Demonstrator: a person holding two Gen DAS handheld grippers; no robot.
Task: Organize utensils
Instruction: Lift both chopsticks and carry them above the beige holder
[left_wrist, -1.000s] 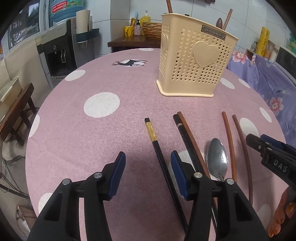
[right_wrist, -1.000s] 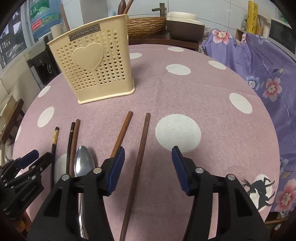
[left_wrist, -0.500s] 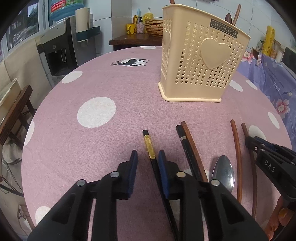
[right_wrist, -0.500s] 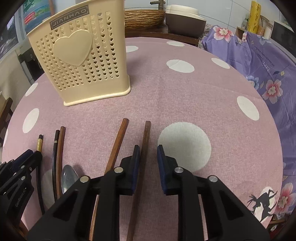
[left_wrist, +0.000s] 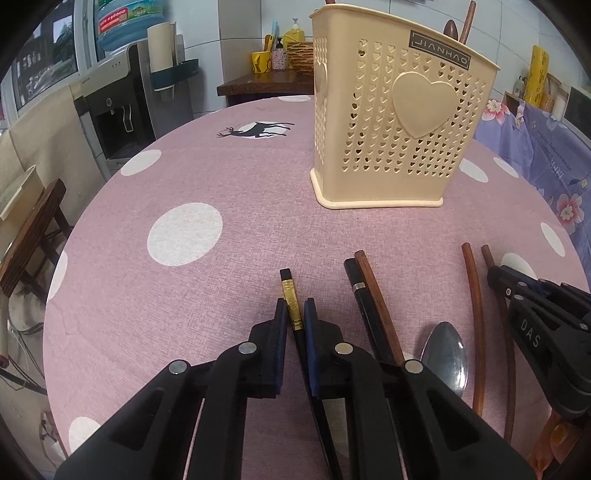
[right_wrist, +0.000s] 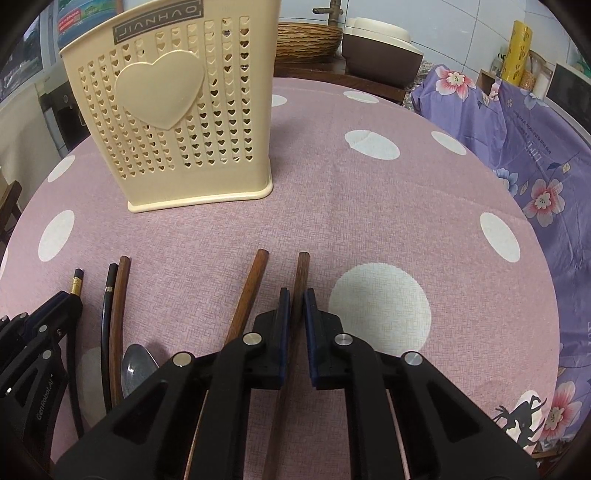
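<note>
Left gripper (left_wrist: 295, 312) pinches the black gold-banded chopstick (left_wrist: 290, 295); right gripper (right_wrist: 294, 301) is clamped on the rightmost brown chopstick (right_wrist: 302, 269). Both sticks lie on the pink dotted tablecloth (left_wrist: 184, 177), spoon (left_wrist: 445, 354) between them, cream holder (left_wrist: 399, 122) upright beyond.

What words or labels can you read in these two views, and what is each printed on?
"JIANHAO": plate on the cream utensil holder.
"DAS": right gripper body, left view.
"GenRobotAI", roughly: left gripper body, right view.
Water jug label and purple cloth print: too small to read.
</note>
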